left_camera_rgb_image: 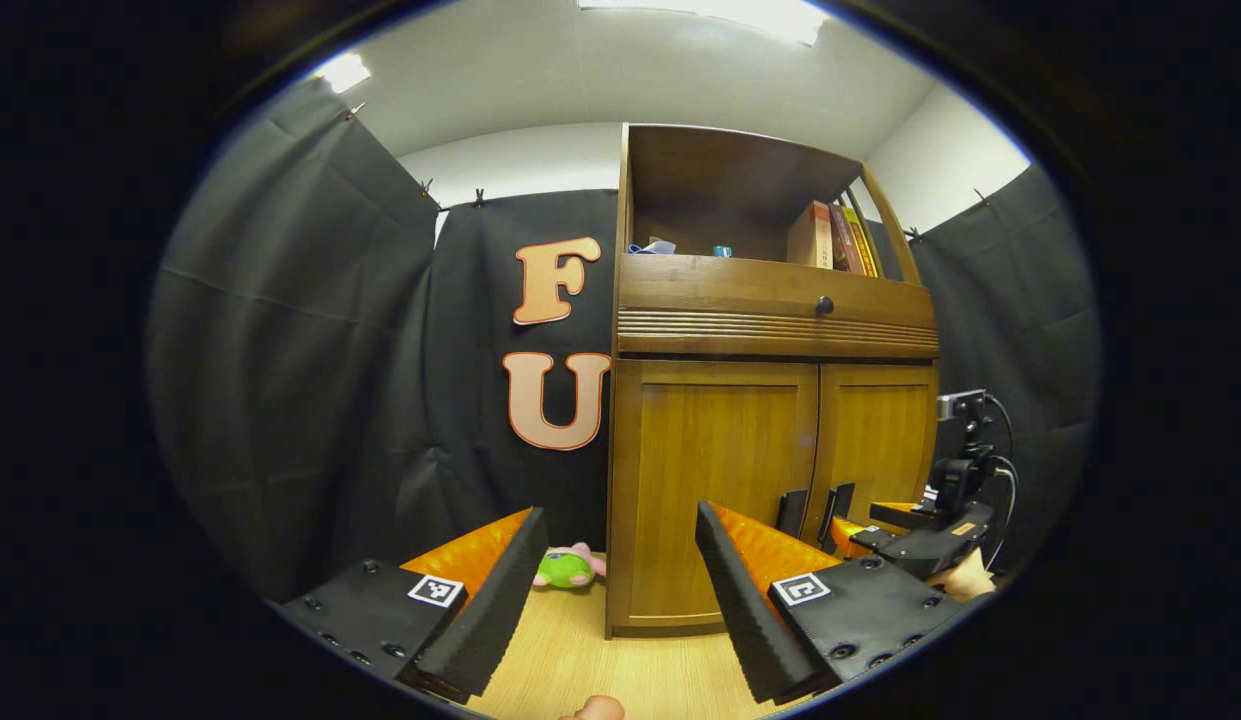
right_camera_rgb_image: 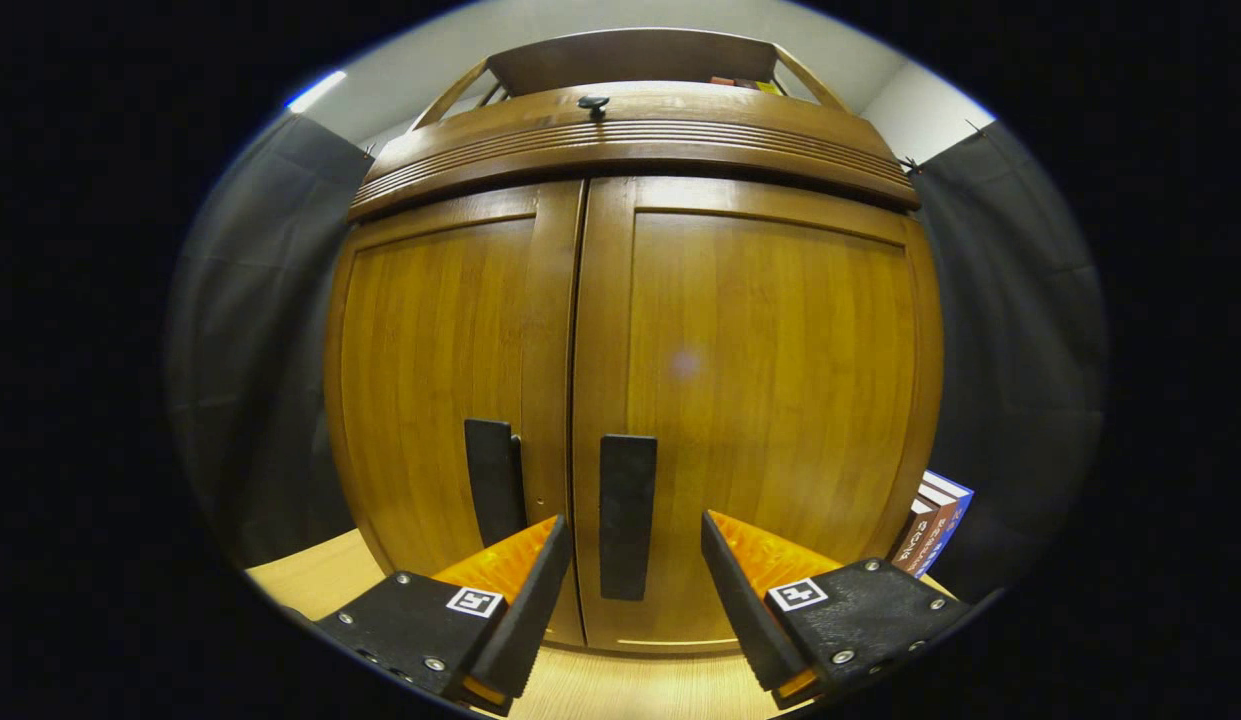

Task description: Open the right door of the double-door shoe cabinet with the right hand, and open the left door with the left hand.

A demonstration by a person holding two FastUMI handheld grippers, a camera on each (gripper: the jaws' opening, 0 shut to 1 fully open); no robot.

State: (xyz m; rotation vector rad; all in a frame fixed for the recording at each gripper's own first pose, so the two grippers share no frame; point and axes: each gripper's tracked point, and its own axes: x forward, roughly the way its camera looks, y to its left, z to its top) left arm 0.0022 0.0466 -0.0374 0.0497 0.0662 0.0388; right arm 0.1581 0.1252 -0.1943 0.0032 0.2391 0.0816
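My right claw (right_camera_rgb_image: 628, 560) gapes wide around the right door's handle (right_camera_rgb_image: 627, 515), not touching; my left claw (left_camera_rgb_image: 617, 560) hangs wide, back from the shut cabinet (left_camera_rgb_image: 770, 440)

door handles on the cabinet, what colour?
Black, both door handles, clearest in the right gripper view.

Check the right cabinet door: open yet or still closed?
Closed. In the right gripper view the right door sits flush beside the left door, and the open right gripper straddles its handle without touching.
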